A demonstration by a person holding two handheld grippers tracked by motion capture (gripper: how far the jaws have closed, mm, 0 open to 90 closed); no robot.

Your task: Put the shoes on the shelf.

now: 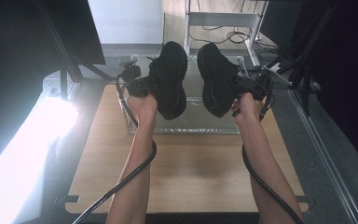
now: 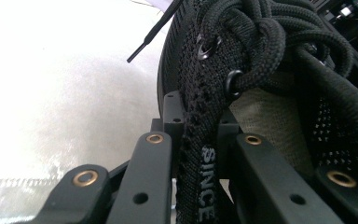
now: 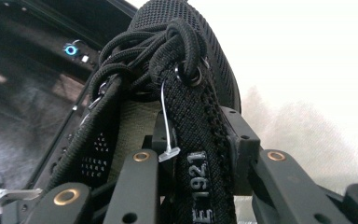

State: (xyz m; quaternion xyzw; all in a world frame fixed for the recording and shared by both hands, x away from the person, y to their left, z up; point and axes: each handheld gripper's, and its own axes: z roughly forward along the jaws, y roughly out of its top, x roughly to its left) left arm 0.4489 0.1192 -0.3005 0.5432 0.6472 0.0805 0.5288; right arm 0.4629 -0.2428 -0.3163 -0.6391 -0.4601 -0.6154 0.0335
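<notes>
A light wooden table [image 1: 191, 172] stands in the middle on a grey floor [image 1: 335, 154], with a clear box [image 1: 191, 126] on its far part, a strong white glare [image 1: 23, 140] at 9 o'clock, a white metal frame [image 1: 223, 21] at 12 o'clock and dark curtains [image 1: 349, 70] at 3 o'clock.

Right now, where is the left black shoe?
In the high view the left black shoe hangs at centre-left, gripped by the left gripper above the clear box, beside the right black shoe.
</notes>
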